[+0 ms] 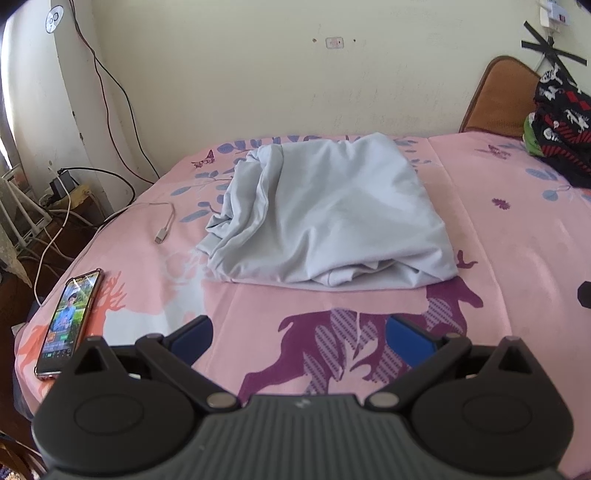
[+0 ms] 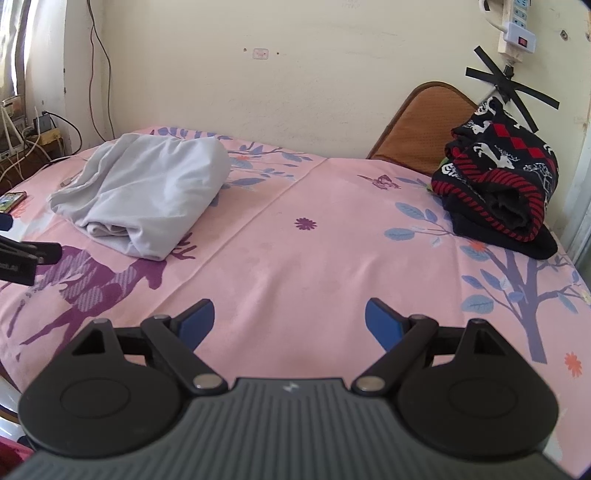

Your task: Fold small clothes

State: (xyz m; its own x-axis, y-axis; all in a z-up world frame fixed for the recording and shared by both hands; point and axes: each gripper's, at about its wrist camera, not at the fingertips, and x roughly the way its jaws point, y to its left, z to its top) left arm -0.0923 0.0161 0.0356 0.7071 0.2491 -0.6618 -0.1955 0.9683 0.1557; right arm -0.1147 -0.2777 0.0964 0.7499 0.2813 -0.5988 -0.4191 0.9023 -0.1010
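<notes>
A pale grey garment (image 1: pixel 325 218) lies folded into a loose bundle on the pink bed sheet (image 1: pixel 498 258), ahead of my left gripper (image 1: pixel 299 328). That gripper hangs open over the purple deer print, nothing between its blue pads. In the right wrist view the same grey garment (image 2: pixel 147 192) sits at the far left. My right gripper (image 2: pixel 290 314) is open above bare sheet (image 2: pixel 314 266), well apart from the cloth. A black, red and white patterned garment (image 2: pixel 498 192) lies rolled at the far right by the headboard. Part of the left gripper's finger (image 2: pixel 26 254) shows at the left edge.
A phone (image 1: pixel 70 321) lies near the bed's left edge, with a charging cable (image 1: pixel 162 225) beside the grey garment. The wooden headboard (image 2: pixel 417 125) and a wall stand behind the bed. Wires and a power strip (image 2: pixel 517 29) hang on the wall.
</notes>
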